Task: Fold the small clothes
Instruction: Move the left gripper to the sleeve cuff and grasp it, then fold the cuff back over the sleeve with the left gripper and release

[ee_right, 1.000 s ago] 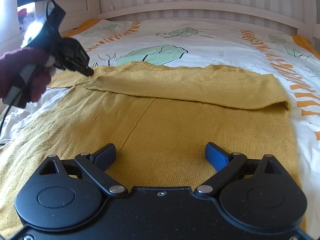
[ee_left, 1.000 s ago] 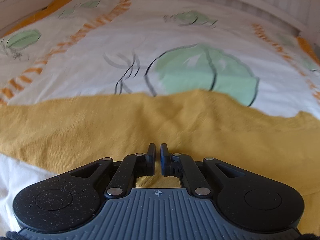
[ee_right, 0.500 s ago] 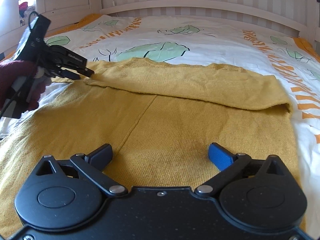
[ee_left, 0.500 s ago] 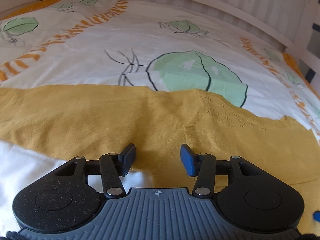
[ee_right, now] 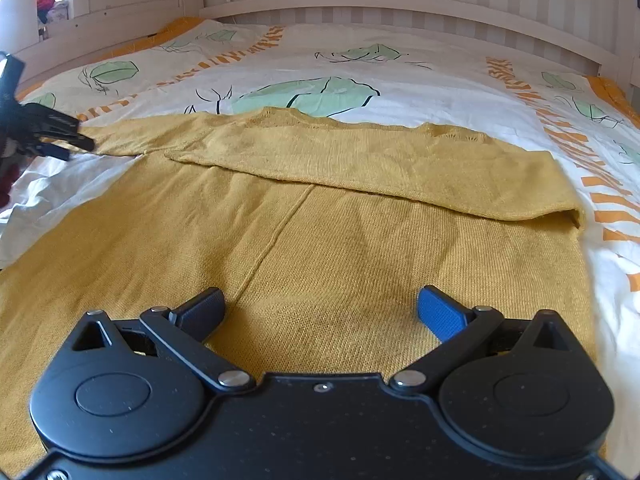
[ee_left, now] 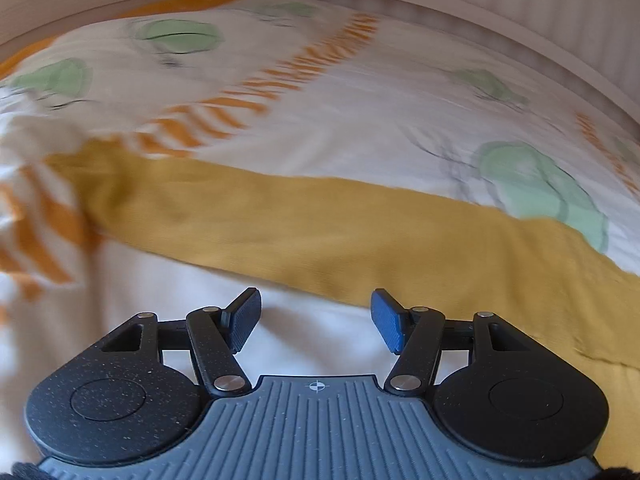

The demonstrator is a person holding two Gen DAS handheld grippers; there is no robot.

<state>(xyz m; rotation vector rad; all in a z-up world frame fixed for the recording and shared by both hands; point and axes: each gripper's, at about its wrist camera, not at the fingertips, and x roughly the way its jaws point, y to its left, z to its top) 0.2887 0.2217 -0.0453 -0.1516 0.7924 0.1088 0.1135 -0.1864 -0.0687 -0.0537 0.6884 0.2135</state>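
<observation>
While both tongs gape empty, left widening, the mustard sweater (ee_right: 320,240) lies half-folded.

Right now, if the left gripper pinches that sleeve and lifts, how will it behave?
The sleeve probably flops and drapes: thin knit lying flat. Likely light. It may drag the sweater along, being joined to it.

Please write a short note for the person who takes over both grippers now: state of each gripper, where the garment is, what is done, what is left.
Left gripper: fingers opening, nothing between them, over the white duvet near the stretched-out left sleeve.
Right gripper: open, empty, above the yellow sweater.
Done: right sleeve folded across the chest.
Left: fold the left sleeve in, then fold the body.
</observation>
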